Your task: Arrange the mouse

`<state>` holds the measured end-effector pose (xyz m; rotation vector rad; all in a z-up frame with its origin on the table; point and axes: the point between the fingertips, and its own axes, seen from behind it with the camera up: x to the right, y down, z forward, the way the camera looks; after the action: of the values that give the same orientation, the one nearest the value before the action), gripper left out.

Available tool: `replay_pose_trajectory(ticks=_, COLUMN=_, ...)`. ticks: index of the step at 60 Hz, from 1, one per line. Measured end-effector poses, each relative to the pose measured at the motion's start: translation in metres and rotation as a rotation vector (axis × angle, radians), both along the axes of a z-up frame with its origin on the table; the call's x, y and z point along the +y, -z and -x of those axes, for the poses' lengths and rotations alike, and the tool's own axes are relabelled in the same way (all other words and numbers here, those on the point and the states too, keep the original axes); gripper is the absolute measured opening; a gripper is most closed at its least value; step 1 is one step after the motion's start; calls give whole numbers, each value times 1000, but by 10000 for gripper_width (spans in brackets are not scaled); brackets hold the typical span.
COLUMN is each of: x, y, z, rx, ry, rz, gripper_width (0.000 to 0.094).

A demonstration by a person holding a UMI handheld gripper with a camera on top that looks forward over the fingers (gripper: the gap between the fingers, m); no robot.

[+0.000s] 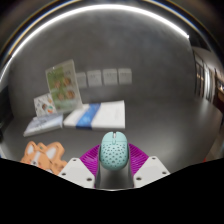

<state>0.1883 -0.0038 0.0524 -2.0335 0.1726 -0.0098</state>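
A pale teal mouse [114,150] with a dotted, perforated shell sits between my fingers, its nose pointing away from me. My gripper [113,160] is shut on it: the magenta pads [91,157] press against both of its sides. The mouse appears held above the grey table [150,115], and its rear end is hidden behind the gripper body.
On the table beyond the fingers lie a blue-and-white book [97,114], a second flat booklet [44,124], a standing colourful card [62,84] and a smaller one [44,104]. An orange-and-white object [42,155] lies beside the left finger. Several papers [103,77] hang on the back wall.
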Motion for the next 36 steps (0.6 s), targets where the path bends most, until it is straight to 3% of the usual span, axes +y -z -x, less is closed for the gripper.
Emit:
replay_pose_trajectory(ticks=4, x=-2, y=-65, z=35, rx=-31, ry=-9, rz=-127, gripper_width=379)
replay_pose_trajectory(ticks=8, x=-2, y=-110, z=102, rx=-32, ry=-70, rz=-226, gripper_width=378)
replay_pose_trajectory(ticks=14, x=-5, y=-130, z=212, rx=-37, ry=-166, rz=-274, gripper_width=377)
replay_pose_trajectory(ticks=23, x=-2, y=-44, z=307, rx=-16, ry=-171, rz=-147, gripper_width=376)
replay_pose_trajectory(ticks=30, x=-4, y=26, z=319, rx=-33, ry=-121, rz=-32, gripper_width=378)
replay_pose_trajectory(ticks=36, x=-7, y=52, z=321, rx=-21, ry=-105, rz=24, gripper_width=383)
